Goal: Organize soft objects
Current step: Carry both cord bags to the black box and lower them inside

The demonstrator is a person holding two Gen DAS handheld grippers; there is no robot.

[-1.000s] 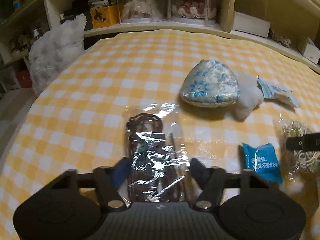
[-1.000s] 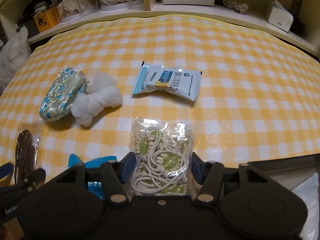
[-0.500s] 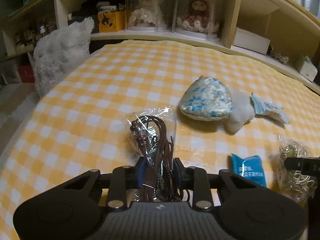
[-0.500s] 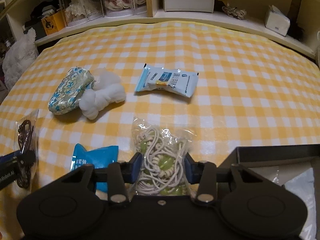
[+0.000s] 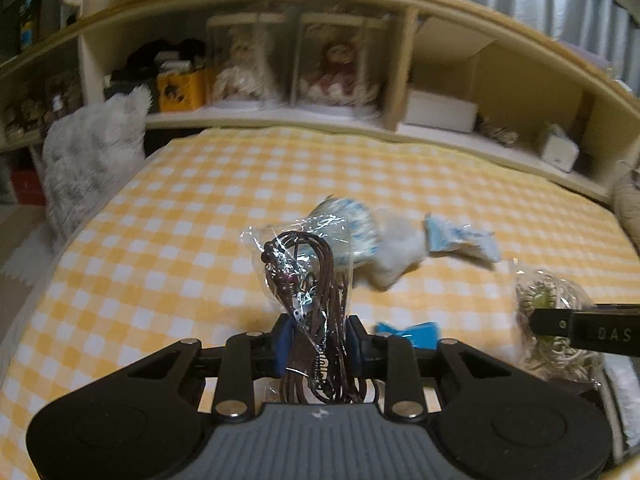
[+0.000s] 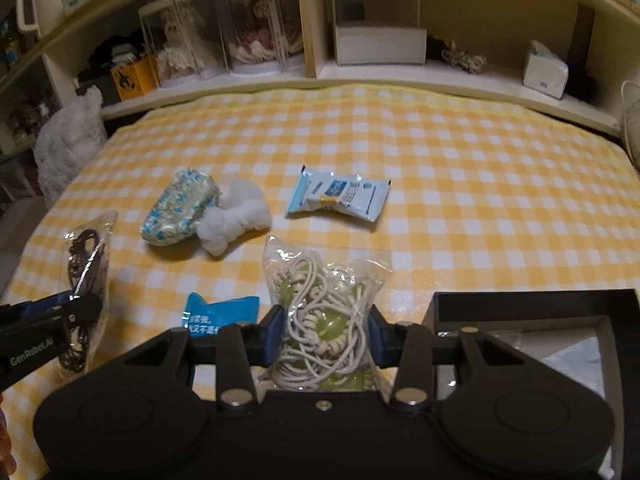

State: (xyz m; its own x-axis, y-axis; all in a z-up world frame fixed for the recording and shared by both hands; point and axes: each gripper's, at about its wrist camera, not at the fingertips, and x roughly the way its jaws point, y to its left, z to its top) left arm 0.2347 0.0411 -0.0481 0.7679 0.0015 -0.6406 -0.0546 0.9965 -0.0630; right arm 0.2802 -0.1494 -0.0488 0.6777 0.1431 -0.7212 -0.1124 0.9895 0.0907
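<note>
My left gripper [image 5: 316, 340] is shut on a clear bag of brown cord [image 5: 306, 280] and holds it lifted above the yellow checked blanket [image 5: 192, 208]. My right gripper [image 6: 322, 334] is shut on a clear bag of white cord with green beads [image 6: 326, 312], also lifted. On the blanket lie a blue floral pouch [image 6: 180, 208], a white cloth bundle [image 6: 236, 216], a pale blue packet [image 6: 340, 196] and a small bright blue packet [image 6: 218, 314]. The left gripper with its bag shows in the right wrist view [image 6: 86, 264].
A black open box [image 6: 520, 320] sits at the near right by the right gripper. A fluffy white cushion [image 5: 92, 156] stands at the blanket's left edge. Wooden shelves [image 6: 380, 72] with doll cases and boxes run along the far side.
Both grippers closed on their bags and lifted them off the blanket. Both cameras have risen and tilted up, showing more of the shelves.
</note>
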